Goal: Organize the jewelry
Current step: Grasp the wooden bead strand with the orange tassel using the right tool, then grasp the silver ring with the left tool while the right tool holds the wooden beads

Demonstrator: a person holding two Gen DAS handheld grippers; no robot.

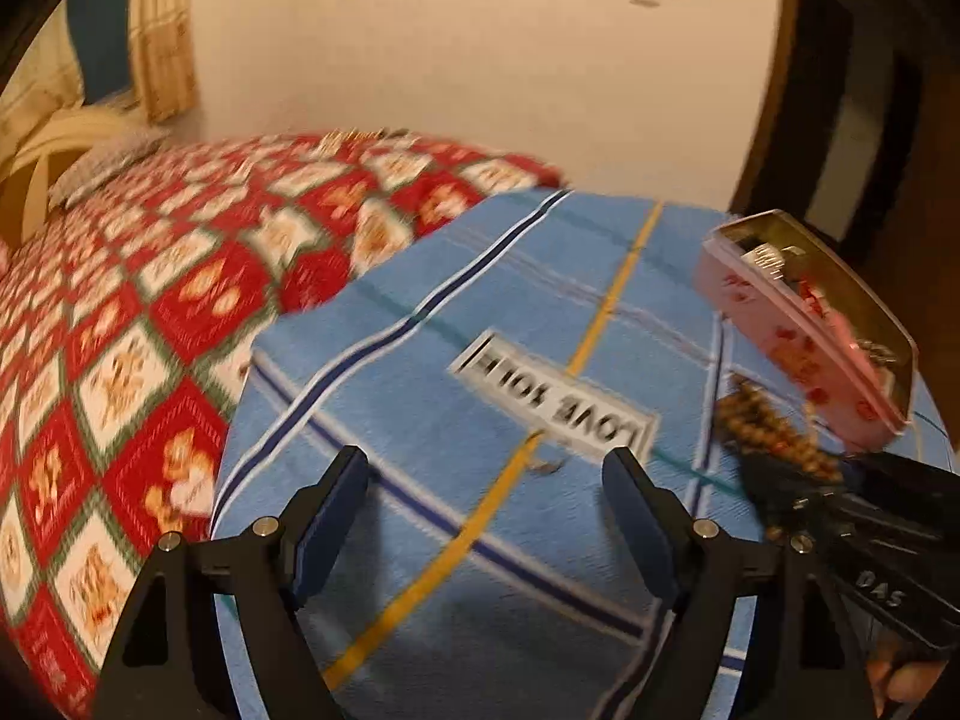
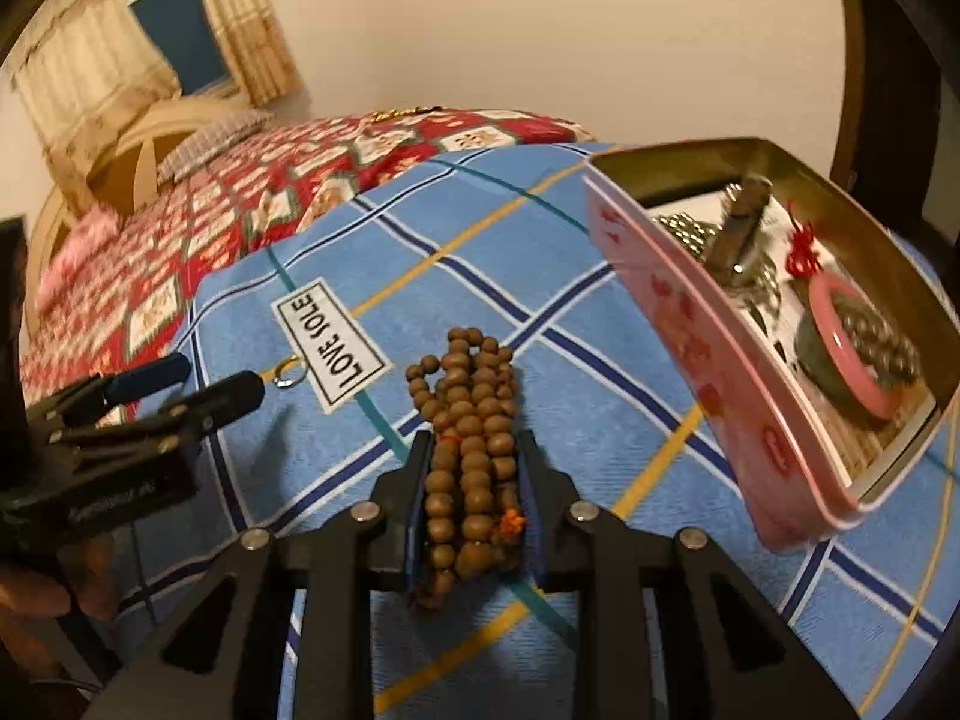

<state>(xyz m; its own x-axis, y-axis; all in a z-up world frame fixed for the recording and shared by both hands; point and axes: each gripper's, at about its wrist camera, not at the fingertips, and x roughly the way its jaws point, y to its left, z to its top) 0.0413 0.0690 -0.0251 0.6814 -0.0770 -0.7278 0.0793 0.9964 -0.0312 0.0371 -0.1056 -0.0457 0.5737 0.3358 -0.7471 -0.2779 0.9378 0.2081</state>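
While in hand: right gripper (image 2: 474, 480) jaws clamp the brown beads (image 2: 471, 420).
Left gripper (image 1: 486, 516): jaws wide, empty.
Done: bangle (image 2: 852, 354) already in tin (image 2: 708, 354), right of the jaws.
Left: beads; ring (image 2: 290, 373) left of the jaws.

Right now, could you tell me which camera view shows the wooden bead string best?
The right wrist view: the wooden bead string lies sharp and central, clamped between the right gripper pads. The left wrist view shows only a blurred part of it near the pink tin.

Home bedroom: quilted bed (image 2: 240, 204), curtains (image 2: 252, 18).
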